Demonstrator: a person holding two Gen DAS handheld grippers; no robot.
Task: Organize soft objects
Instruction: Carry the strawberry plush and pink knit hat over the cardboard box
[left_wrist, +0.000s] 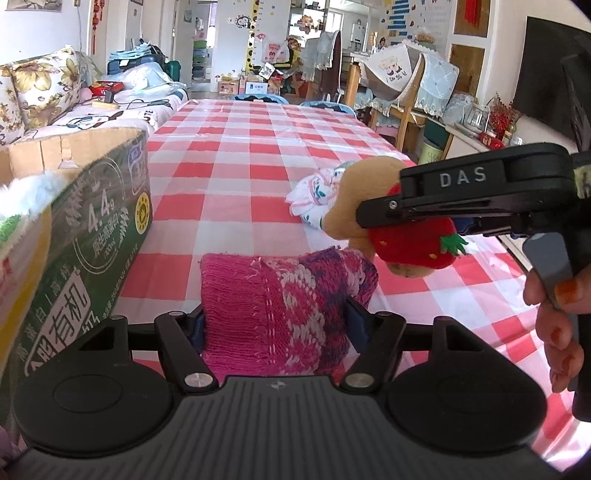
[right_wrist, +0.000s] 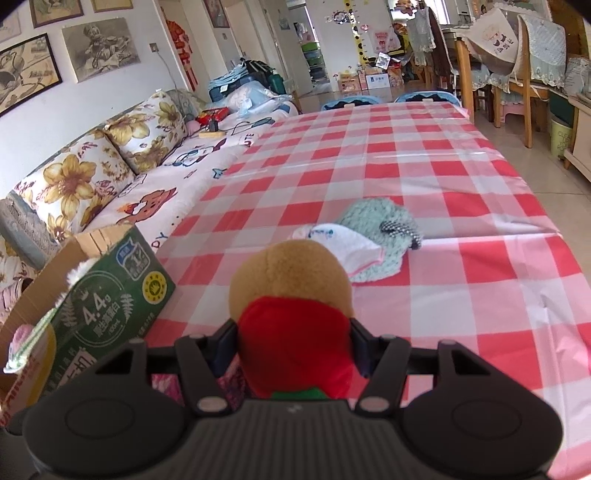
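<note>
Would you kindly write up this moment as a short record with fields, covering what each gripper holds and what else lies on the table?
left gripper: shut on the pink knitted item, low over the table
right gripper: shut on the plush toy, tan with a red strawberry part
cardboard box: open, at the table's left edge, something white and fluffy at its rim
still on the cloth: mint fluffy item with a white cloth lying on it
table: red and white check cover

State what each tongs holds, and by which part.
Left tongs: pink knitted item, by its sides. Right tongs: plush toy, by its red strawberry part.
</note>
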